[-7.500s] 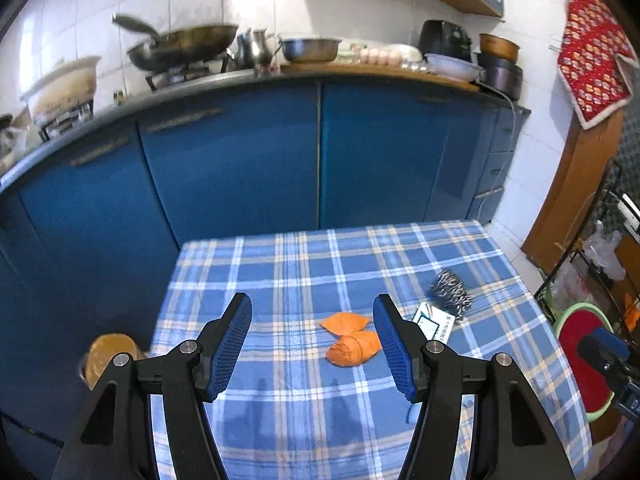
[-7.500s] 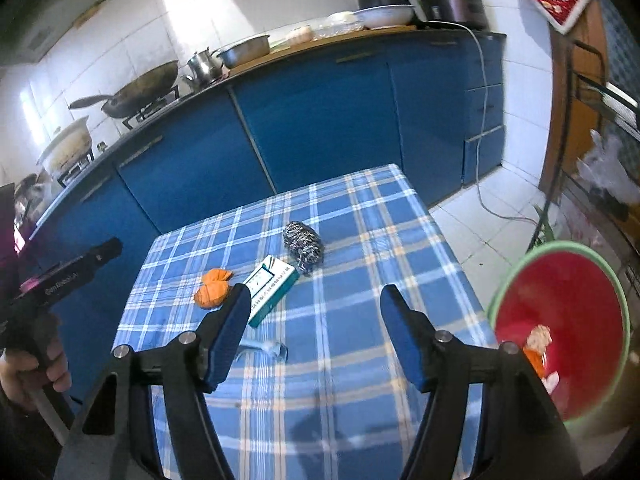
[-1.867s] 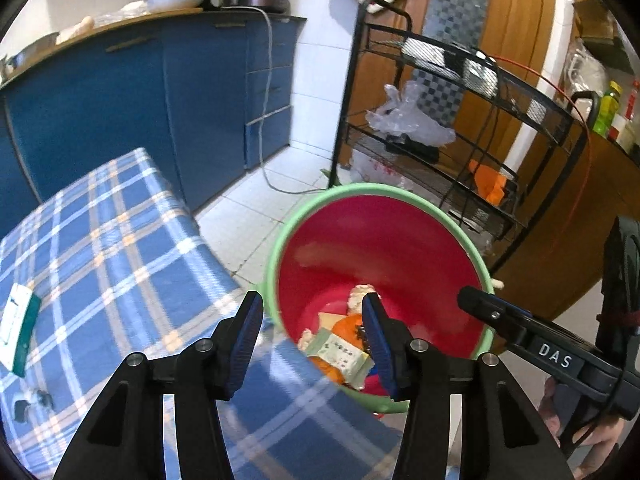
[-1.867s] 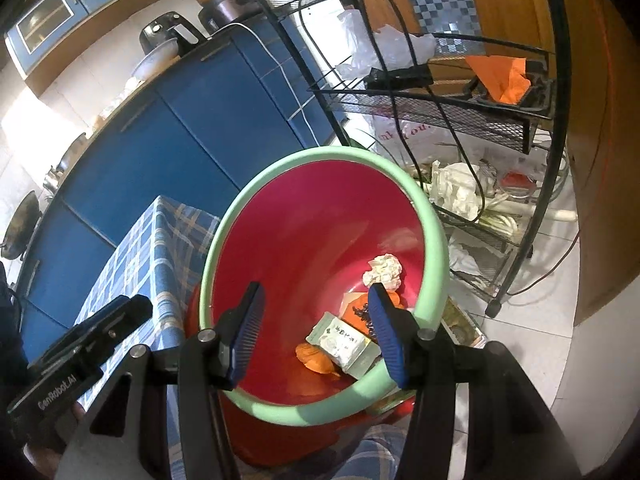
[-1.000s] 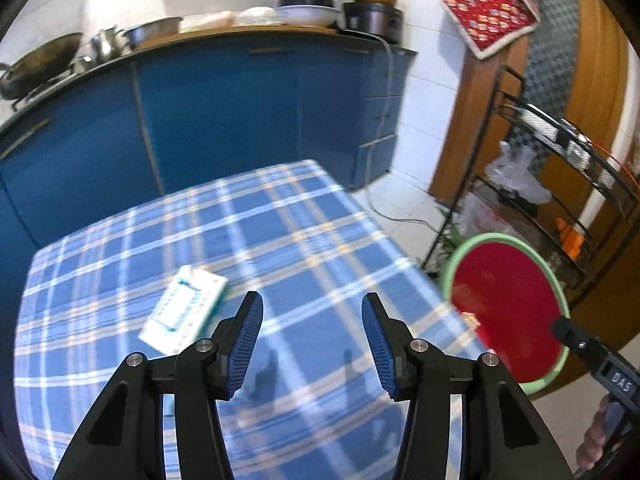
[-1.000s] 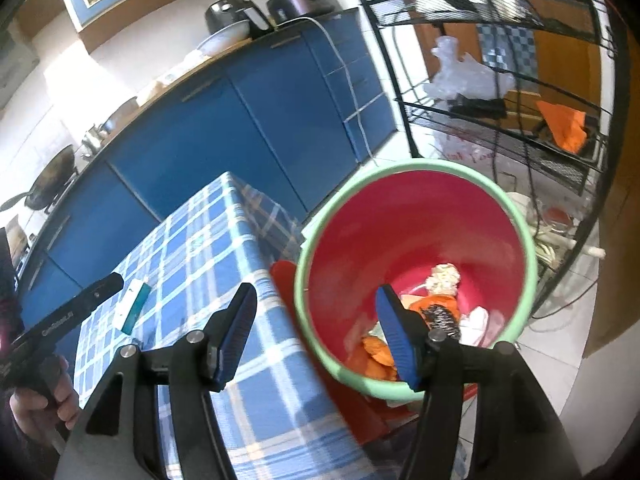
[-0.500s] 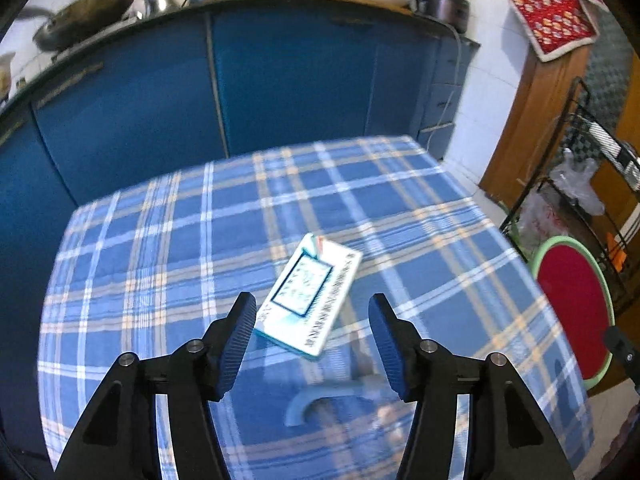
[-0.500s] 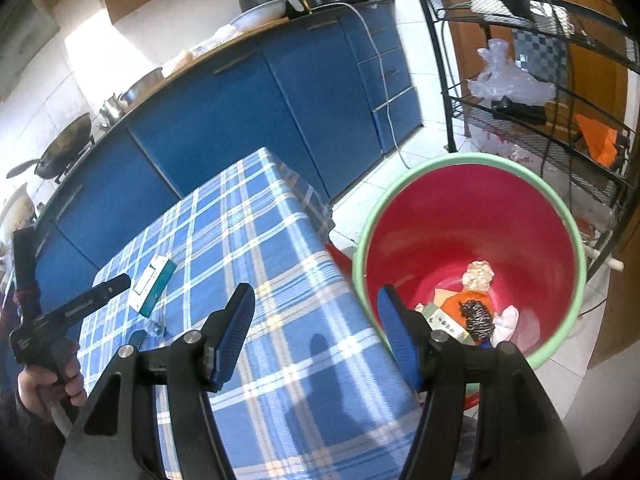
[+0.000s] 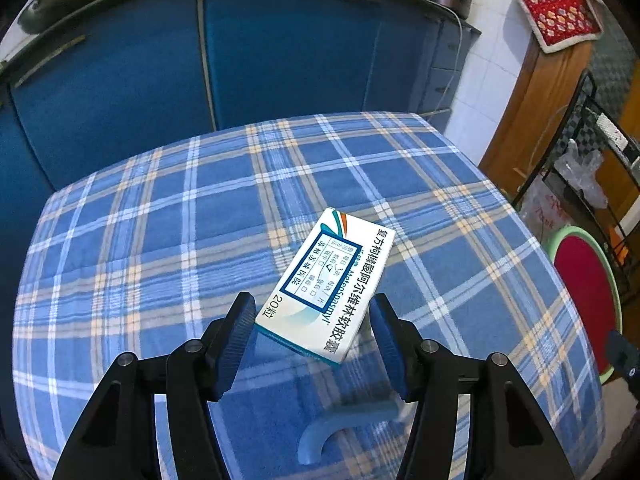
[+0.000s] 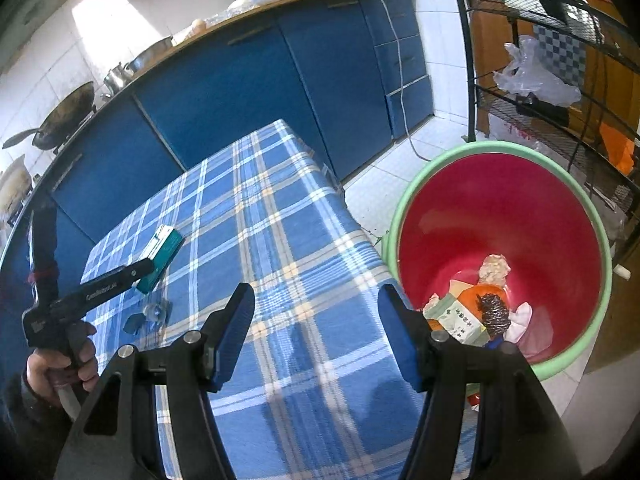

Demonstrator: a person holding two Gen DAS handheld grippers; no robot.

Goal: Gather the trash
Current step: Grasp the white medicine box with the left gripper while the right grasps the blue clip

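Observation:
A white and teal medicine box (image 9: 328,280) lies on the blue plaid tablecloth (image 9: 160,220). My left gripper (image 9: 312,340) is open, its jaws on either side of the box's near end, not closed on it. The box also shows in the right wrist view (image 10: 162,252), with the left gripper (image 10: 140,272) beside it. My right gripper (image 10: 316,332) is open and empty above the table's right edge. A red bin with a green rim (image 10: 496,208) stands on the floor to the right, holding a paper box, orange peel, a dark scrubber and crumpled paper.
A small pale blue hook-shaped piece (image 9: 340,428) lies on the cloth just below the box. Blue kitchen cabinets (image 9: 280,48) stand behind the table. A black wire rack (image 10: 560,60) with bags stands behind the bin. The bin shows at the right in the left wrist view (image 9: 588,296).
My left gripper has come closer to the medicine box, which now sits between its jaws. My right gripper has shifted slightly, with the bin larger in view.

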